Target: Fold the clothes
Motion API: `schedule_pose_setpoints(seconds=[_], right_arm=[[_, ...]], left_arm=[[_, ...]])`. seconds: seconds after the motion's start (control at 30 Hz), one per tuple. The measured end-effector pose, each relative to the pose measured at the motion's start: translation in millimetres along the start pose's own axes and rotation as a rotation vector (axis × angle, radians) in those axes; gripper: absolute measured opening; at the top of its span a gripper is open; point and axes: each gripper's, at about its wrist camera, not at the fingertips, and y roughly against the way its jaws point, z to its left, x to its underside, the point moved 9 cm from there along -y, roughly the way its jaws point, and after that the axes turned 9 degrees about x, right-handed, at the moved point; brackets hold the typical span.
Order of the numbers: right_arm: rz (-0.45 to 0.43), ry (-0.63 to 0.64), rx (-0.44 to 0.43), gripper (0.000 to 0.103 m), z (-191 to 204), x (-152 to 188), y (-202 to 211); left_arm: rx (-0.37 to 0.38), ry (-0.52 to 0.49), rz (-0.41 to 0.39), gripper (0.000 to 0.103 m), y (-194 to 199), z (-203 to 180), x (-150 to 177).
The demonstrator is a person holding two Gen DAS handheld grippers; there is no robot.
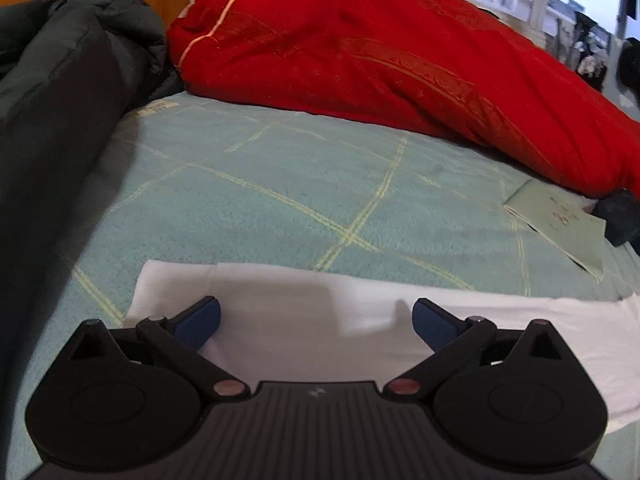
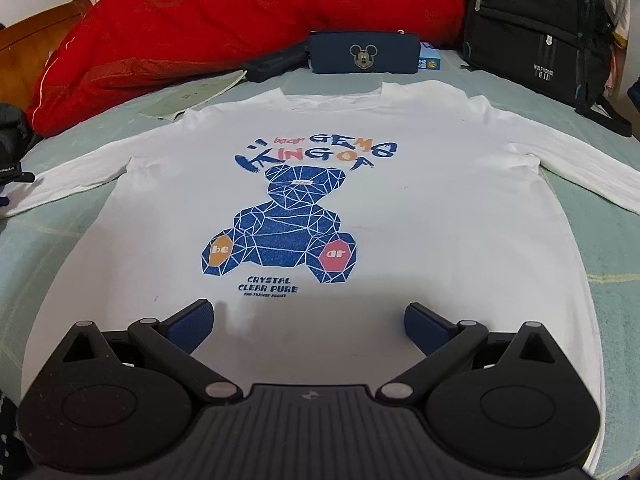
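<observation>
Lying flat, smooth white shirt beneath both spread claws, seemingly untouched

Left gripper held low, level, jaws spread wide, nothing between; right gripper likewise agape.

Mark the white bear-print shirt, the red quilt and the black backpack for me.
white bear-print long-sleeve shirt [image 2: 420, 200]: right wrist view, plain chest fabric.
red quilt [image 2: 200, 28]: right wrist view, top surface.
black backpack [image 2: 532, 28]: right wrist view, front pocket.
</observation>
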Motion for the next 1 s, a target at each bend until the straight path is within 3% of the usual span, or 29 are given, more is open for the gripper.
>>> schedule_pose_setpoints(seconds=[0.07,0.17,0.37,0.6,0.7,0.77,0.87,1.0], right_arm=[[0.001,-0.007,-0.002,0.103,-0.8,-1.1,-0.1],[-0.004,-0.006,-0.017,0.103,-0.2,-1.0,4.7],[-0.029,0.009,-0.049,0.103,-3.2,0.9,22.0],[-0.068,0.143,-0.003,0.103,-19.2,27.1,43.0],[-0.052,0.178,0.003,0.103,-28.2,46.7,40.7],[-0.037,0.176,0.012,0.103,-35.4,57.0,33.5],[-0.084,0.131,-0.015,0.103,-41.4,63.1,30.5],[-0.129,0.132,-0.004,0.103,-40.2,68.5,31.6]], left_arm=[[0.007,-0.051,-0.013,0.102,5.6,-19.2,-1.6],[0.103,-0.166,0.007,0.102,21.1,-69.9,6.1],[0.358,-0.405,0.064,0.102,65.1,-200.9,48.5],[0.556,-0.645,0.140,0.102,139.5,-325.9,167.0],[0.582,-0.744,0.126,0.102,158.8,-352.0,215.2],[0.580,-0.772,0.115,0.102,166.5,-358.1,230.2],[0.575,-0.811,0.100,0.102,177.8,-366.8,251.5],[0.553,-0.732,0.178,0.102,174.0,-357.8,264.8]])
